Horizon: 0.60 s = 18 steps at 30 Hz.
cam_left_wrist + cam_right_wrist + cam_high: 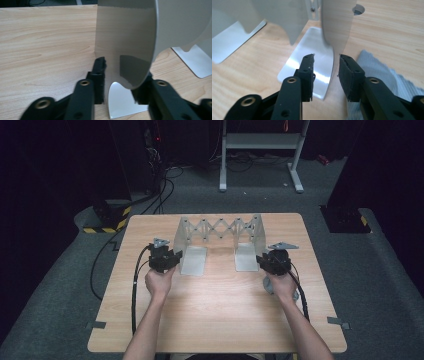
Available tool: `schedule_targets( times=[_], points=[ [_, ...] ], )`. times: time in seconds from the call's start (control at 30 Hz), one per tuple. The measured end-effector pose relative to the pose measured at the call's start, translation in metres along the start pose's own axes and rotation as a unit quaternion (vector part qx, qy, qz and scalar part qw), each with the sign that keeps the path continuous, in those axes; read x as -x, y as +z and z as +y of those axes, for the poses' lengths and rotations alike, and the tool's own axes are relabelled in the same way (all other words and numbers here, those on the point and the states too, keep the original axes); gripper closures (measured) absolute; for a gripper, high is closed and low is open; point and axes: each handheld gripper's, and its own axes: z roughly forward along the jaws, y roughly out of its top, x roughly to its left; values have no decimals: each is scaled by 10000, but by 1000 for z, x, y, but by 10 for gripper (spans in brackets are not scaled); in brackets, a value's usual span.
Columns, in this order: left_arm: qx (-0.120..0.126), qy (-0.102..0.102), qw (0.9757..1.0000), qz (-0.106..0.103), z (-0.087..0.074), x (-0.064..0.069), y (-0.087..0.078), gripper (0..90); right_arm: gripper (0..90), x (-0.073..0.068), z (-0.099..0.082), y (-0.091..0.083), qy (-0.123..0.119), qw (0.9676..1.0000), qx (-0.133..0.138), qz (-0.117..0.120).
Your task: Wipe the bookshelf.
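Dark room. Grey carpet floor [60, 285] surrounds the light wooden surface [215, 320]. A white metal frame [260, 142] stands beyond its far edge; black cables [160, 195] trail near the far-left corner.

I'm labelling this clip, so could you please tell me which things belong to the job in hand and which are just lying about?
In the job:
- grey metal expanding bookend rack
- left gripper, jaws open around its end plate
- right gripper, likewise

Lying about:
- grey cloth
- white metal frame on floor
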Motion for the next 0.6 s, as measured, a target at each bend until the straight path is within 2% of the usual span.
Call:
schedule_targets(
  times=[0.17,0.27,0.43,0.6],
  points=[
    [-7,-162,9999,-46,-10,-7,-4,523,633,3,-22,-14,-137,9999,-46,-12],
    [-22,-181,9998,-83,-13,-8,-6,503,631,5,-33,-21,-133,9999,-48,-40],
    [-66,-152,9998,-133,-19,-7,-11,478,626,10,-47,-21,-156,9997,-175,-117],
    [-100,-111,9997,-190,-27,-4,-13,464,619,19,-54,-19,-73,9994,-238,-234]
  ],
)
